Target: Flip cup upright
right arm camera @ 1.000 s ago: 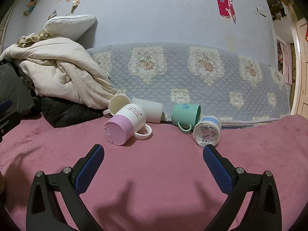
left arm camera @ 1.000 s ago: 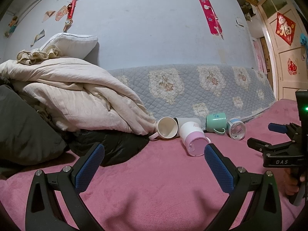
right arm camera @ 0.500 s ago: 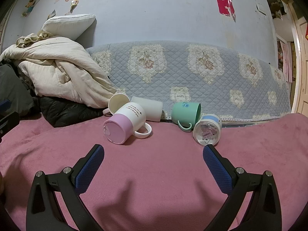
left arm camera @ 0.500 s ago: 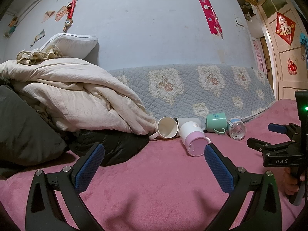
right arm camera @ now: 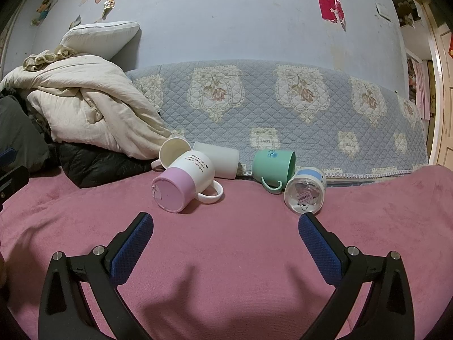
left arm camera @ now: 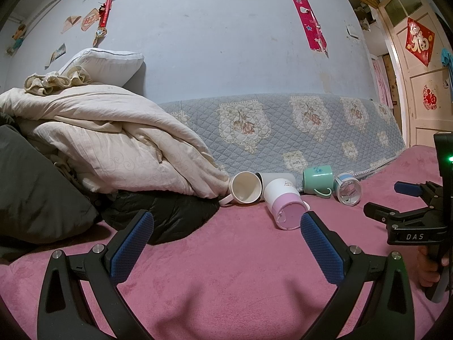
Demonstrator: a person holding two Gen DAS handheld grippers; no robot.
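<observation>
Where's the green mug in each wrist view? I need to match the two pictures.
Left wrist: green mug lies on its side right of centre, against the quilted cover, handle toward the camera.
Right wrist: green mug lies just right of centre, handle down and forward.
Shared landmark: the clear blue-banded cup lies immediately to its right in both.

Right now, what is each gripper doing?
Left gripper: open, holding nothing, short of the cups.
Right gripper: open, holding nothing, above the pink blanket.

Pale blue wall (red hangings), pink bedspread
</observation>
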